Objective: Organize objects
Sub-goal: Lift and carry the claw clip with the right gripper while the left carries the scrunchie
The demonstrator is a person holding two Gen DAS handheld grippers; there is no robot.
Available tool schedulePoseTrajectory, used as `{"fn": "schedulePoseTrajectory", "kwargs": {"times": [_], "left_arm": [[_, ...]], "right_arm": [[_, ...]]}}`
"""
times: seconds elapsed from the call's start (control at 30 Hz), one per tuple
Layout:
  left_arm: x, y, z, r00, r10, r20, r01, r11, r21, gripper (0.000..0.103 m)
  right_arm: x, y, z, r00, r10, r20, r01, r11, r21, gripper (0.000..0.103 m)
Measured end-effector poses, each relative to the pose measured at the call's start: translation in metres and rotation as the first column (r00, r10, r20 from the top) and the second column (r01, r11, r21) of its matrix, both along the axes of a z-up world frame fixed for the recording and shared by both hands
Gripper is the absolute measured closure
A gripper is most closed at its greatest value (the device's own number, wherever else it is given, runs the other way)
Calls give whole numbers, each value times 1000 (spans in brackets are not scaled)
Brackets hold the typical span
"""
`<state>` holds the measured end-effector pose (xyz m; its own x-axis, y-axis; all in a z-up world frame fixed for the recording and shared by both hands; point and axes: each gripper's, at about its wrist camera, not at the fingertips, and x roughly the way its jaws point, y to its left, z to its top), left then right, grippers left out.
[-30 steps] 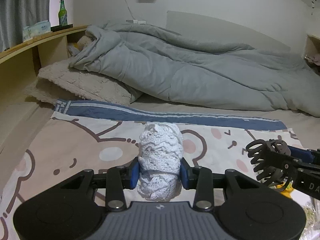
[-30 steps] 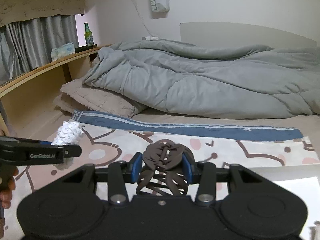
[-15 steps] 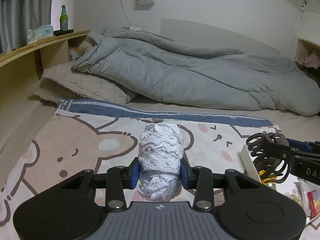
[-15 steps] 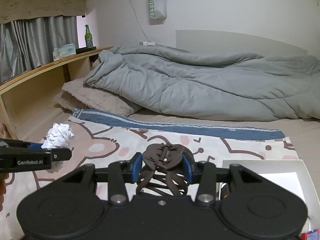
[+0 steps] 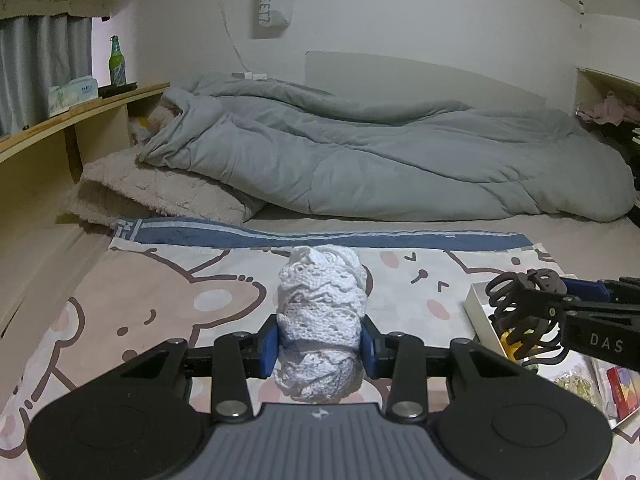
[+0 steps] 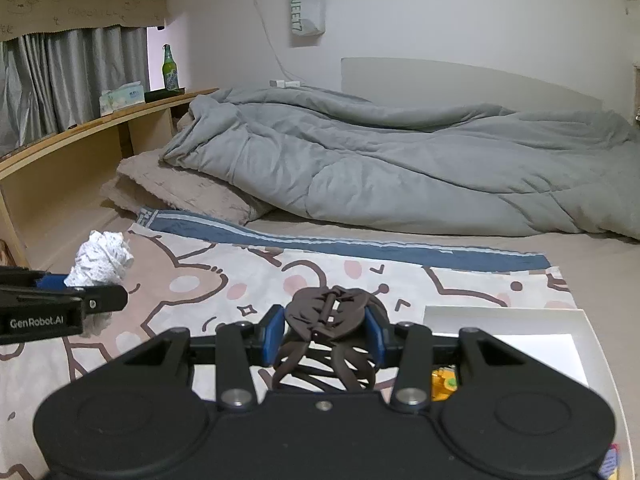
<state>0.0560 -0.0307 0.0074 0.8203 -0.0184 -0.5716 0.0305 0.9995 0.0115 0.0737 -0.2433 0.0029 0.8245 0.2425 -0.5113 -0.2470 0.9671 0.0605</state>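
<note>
White crocheted lace, wound into one upright bundle (image 5: 320, 328), sits clenched between the blue pads of the left gripper (image 5: 320, 346) at the lower centre of the left wrist view, its long axis standing vertical across the jaws. One dark brown plastic claw hair clip (image 6: 330, 334) is likewise grasped by the right gripper (image 6: 326, 340) at the lower centre of the right wrist view, teeth hanging down below the pads. Both items are carried above the bear-print cloth (image 6: 240, 280) spread on the bed, not resting on it. The relation that matters is the one open white box (image 6: 504, 320): it lies at the lower right of both views, just right of and beyond the right gripper, and across the right gripper from the left one. The right hand is therefore plainly nearer, and the clip already hangs by the box's near corner in the left wrist view. I judge the clip will go in first, with the lace bundle needing a longer rightward carry. Small yellow and red items lie in or by the box, too blurred to count.
</note>
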Motion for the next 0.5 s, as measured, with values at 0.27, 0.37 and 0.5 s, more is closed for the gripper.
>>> {"fn": "schedulePoseTrajectory", "kwargs": {"times": [0.27,0.37,0.5], "left_arm": [[0,-4,-3,1000,12,2,-12,1000,19,62],[0,-8,-4,1000,11,2,-11,1000,26,62],[2,-12,-5,1000,3,0,-3,1000,20,62]], "right_arm": [[-5,-9,2,1000,-15,0,15,1000,-4,59],[-6,-11,2,1000,-21,0,21,1000,-4,59],[-5,-16,2,1000,-26,1,26,1000,-3,59]]}}
